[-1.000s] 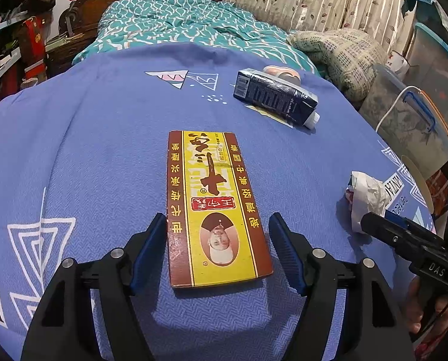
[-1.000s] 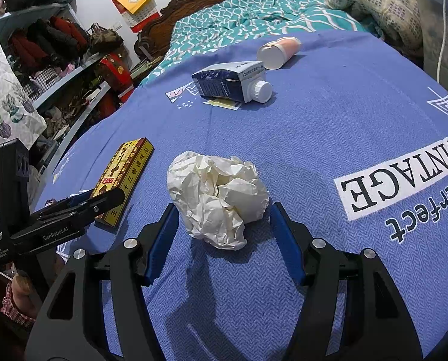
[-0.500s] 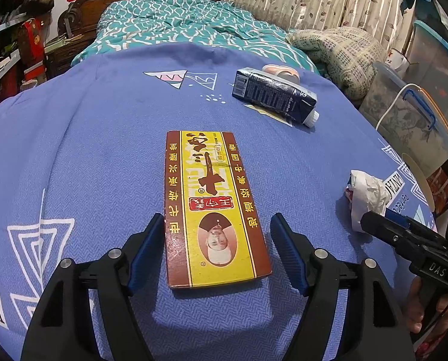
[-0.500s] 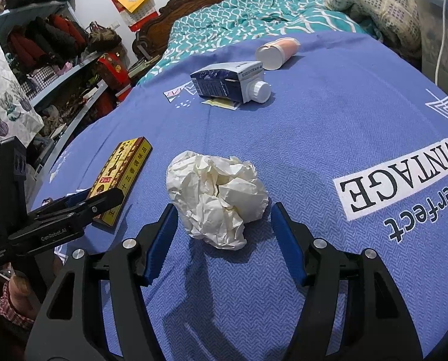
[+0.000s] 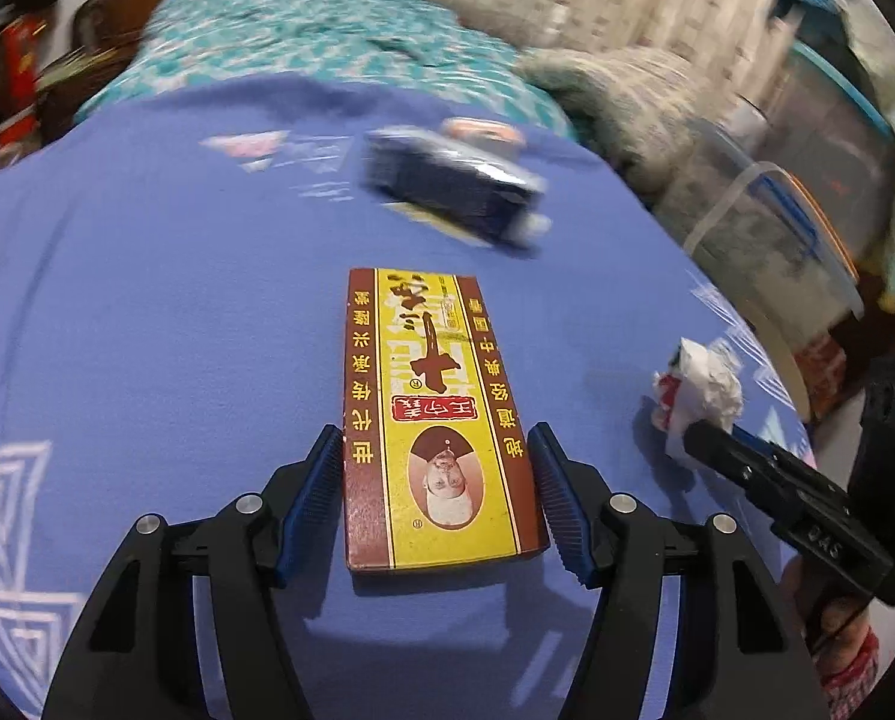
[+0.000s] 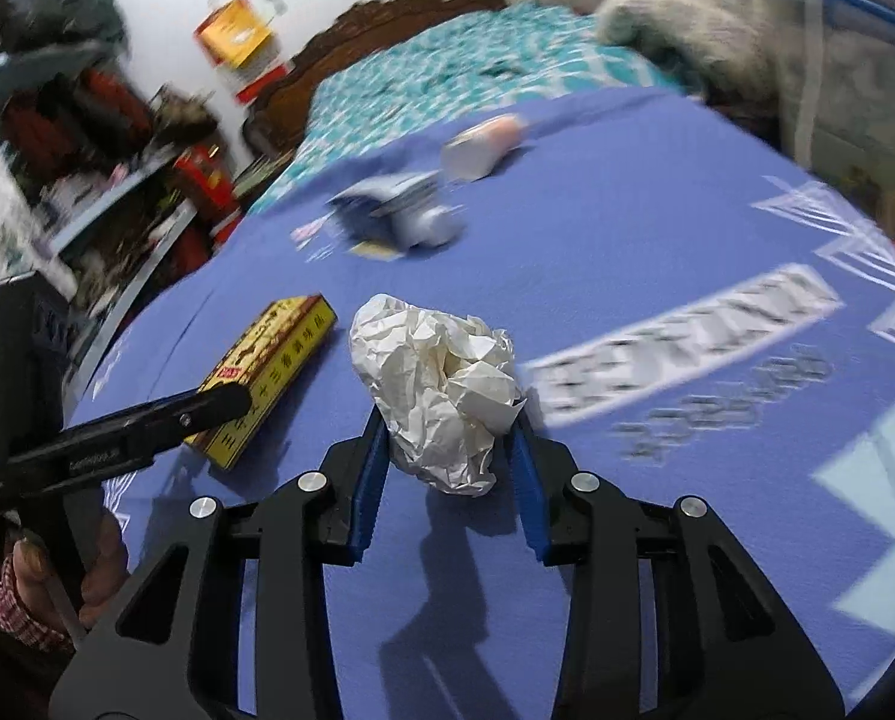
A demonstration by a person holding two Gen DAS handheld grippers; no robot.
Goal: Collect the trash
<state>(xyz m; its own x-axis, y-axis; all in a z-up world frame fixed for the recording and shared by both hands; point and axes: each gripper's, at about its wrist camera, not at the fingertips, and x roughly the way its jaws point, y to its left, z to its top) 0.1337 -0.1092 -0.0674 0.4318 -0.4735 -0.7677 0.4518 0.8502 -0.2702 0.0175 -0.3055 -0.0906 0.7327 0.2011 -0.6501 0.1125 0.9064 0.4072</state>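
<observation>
My left gripper (image 5: pixel 436 450) is shut on a flat yellow and brown box (image 5: pixel 432 396), its pads pressing both long sides, and holds it above the blue cloth. My right gripper (image 6: pixel 447 420) is shut on a crumpled white paper ball (image 6: pixel 441 384), also lifted off the cloth. The box also shows in the right wrist view (image 6: pixel 267 378) and the paper ball in the left wrist view (image 5: pixel 702 384). A dark blue carton (image 5: pixel 453 186) with a white cap and a pale cup (image 6: pixel 483 144) lie farther back, blurred.
The blue patterned cloth (image 5: pixel 147 300) covers the table. A bed with a teal cover (image 5: pixel 303 30) lies behind it. Clear storage bins (image 5: pixel 795 228) stand at the right and cluttered shelves (image 6: pixel 87 150) at the left.
Both grippers have closed: the left on the box, the right on the paper ball. Both have lifted their loads off the cloth, and the views are blurred by motion.
</observation>
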